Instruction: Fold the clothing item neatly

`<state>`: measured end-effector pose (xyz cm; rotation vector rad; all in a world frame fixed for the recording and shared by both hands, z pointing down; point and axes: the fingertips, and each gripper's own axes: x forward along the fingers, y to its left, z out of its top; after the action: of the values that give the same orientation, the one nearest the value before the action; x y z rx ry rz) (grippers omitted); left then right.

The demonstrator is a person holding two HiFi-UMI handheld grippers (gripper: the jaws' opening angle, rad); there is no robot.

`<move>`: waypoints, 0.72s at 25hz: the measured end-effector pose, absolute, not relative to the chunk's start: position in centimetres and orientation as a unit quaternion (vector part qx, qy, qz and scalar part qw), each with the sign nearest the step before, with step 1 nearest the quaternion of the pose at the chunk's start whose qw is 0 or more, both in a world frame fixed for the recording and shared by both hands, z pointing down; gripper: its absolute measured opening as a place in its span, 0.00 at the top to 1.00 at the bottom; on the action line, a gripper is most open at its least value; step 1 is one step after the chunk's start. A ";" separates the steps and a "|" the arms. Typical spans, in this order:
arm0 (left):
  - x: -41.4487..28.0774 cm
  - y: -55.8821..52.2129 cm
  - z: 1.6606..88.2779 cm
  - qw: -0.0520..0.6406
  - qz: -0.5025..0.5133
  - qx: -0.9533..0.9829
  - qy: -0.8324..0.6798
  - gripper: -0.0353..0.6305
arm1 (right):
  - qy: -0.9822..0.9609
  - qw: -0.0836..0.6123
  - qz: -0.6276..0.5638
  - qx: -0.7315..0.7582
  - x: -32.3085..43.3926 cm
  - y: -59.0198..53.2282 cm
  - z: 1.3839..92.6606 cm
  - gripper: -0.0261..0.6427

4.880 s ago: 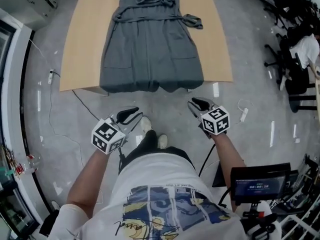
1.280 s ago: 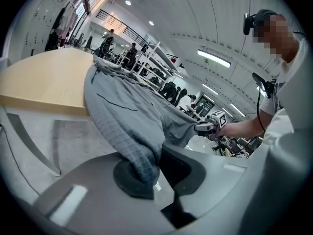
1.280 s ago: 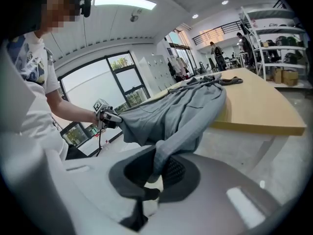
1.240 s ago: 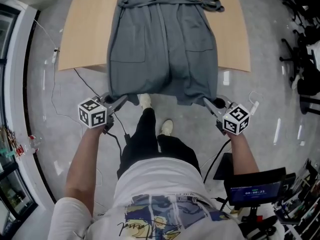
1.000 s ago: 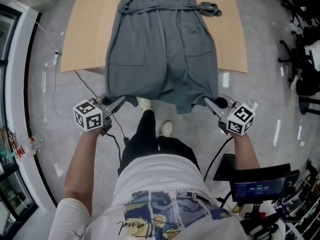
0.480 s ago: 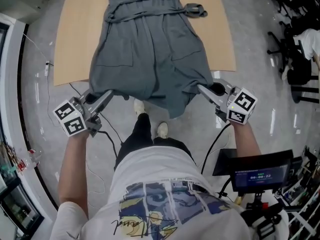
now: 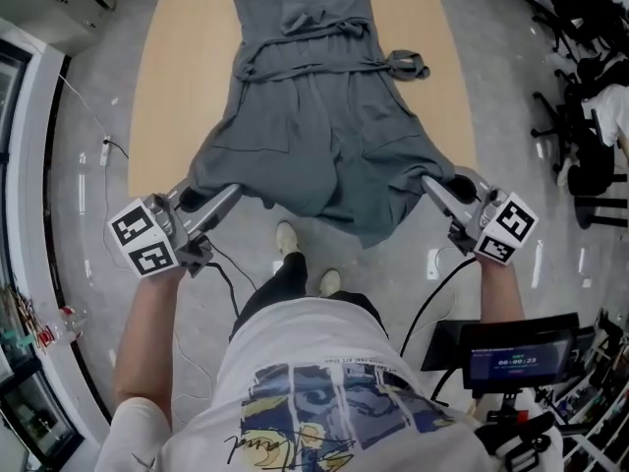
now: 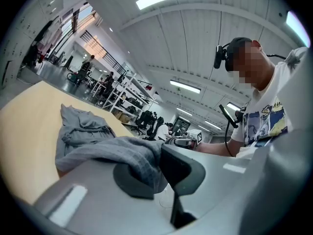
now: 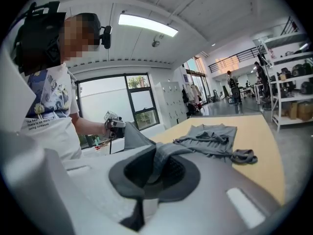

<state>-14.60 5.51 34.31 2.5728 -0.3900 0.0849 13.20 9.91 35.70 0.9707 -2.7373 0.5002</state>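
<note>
A: Count of task items?

B: One grey dress (image 7: 313, 116) on one tan table (image 7: 182, 67). Collar end flat at far side of tabletop. One waist belt (image 7: 324, 62) tied across, with knotted tail off to right. Near hem up off table, sagging in middle, hanging out past near table edge.

A: Tools?

B: Two. Left gripper (image 7: 228, 195) at near-left hem corner, jaws together, pinching a fold of grey cloth. Right gripper (image 7: 432, 185) at near-right hem corner, likewise clamped on cloth. Both confirmed from own gripper views: fabric bunched between dark pads. Two marker cubes, one per gripper: left cube (image 7: 145, 244) and right cube (image 7: 507, 227).

A: Spacing?

B: Grippers well apart, left and right of dress, just beyond near table edge. Hem slung loosely between them, lowest around middle.

A: Rest of scene?

B: Two light shoes (image 7: 286, 236) on grey floor (image 7: 88, 195), between grippers and below sagging hem. One lit screen (image 7: 511, 358) at near right. Dark cables on floor under near-left table corner, number hard to tell.
</note>
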 end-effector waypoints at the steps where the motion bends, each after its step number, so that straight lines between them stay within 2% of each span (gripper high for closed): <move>1: -14.7 5.0 34.0 0.262 0.029 0.954 -0.142 0.91 | -0.925 0.096 0.164 0.330 13.2 9.3 35.2 0.94; 18: -15.3 -5.0 28.8 0.182 -0.001 0.972 -0.147 0.91 | -0.932 0.096 0.079 0.341 12.1 -1.9 29.9 0.94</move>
<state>-15.31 -5.04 28.83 2.7446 -0.4156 -0.0022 12.09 -1.89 29.87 1.0116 -2.7608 0.2329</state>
